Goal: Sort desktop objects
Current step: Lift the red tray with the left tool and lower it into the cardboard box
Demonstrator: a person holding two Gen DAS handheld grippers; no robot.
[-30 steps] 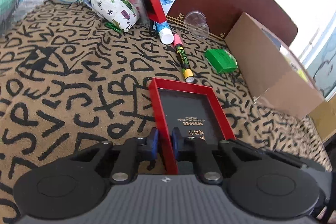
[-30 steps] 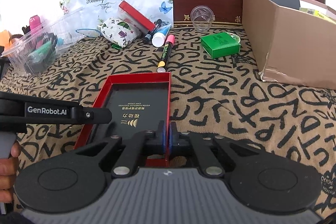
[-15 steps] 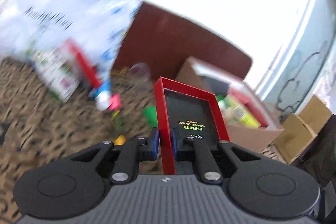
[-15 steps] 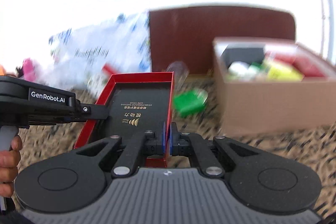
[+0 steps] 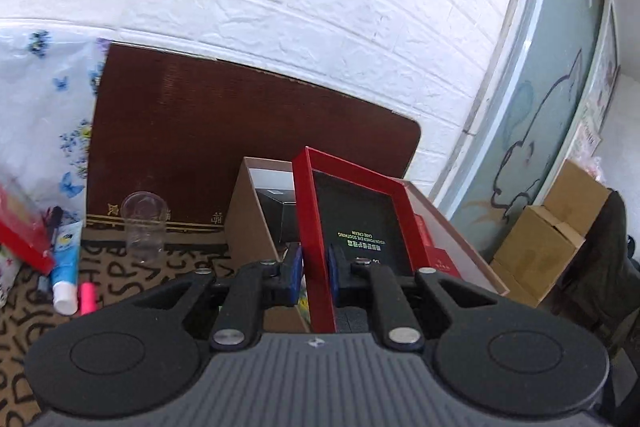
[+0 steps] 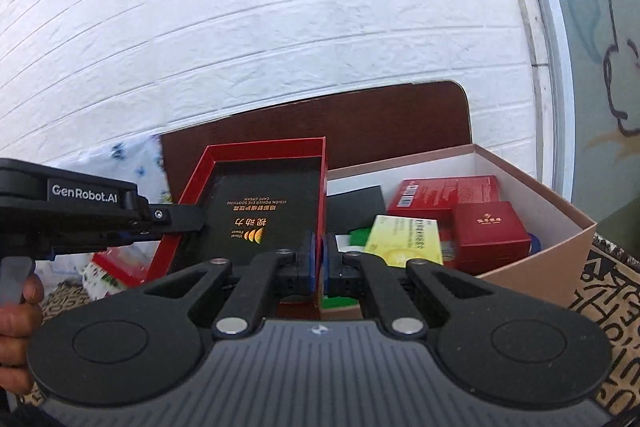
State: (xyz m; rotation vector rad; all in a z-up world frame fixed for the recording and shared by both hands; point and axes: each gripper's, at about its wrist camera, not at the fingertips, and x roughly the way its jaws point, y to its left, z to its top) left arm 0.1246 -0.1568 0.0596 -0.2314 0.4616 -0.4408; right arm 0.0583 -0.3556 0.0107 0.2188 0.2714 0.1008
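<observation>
Both grippers hold one red box lid (image 5: 360, 223) with a black inner face and gold lettering, lifted off the table and held in front of the open cardboard box (image 5: 256, 223). My left gripper (image 5: 314, 267) is shut on the lid's left wall. My right gripper (image 6: 319, 259) is shut on the red box lid's (image 6: 264, 203) right wall. In the right wrist view the left gripper's arm reaches in from the left to the lid's other side. The cardboard box (image 6: 536, 267) holds red cartons (image 6: 448, 195), a yellow-green packet (image 6: 404, 239) and a black box.
On the patterned cloth (image 5: 120, 283) stand a clear plastic cup (image 5: 144, 223), a blue-and-white tube (image 5: 66, 267), a pink marker (image 5: 88, 299) and a red box (image 5: 20, 235). A brown board (image 5: 224, 131) leans on the white brick wall. Cardboard cartons (image 5: 548, 235) are stacked at right.
Both grippers have raised the red lid off the cloth and carried it toward the cardboard box; the views now tilt up to the wall and the box's contents show.
</observation>
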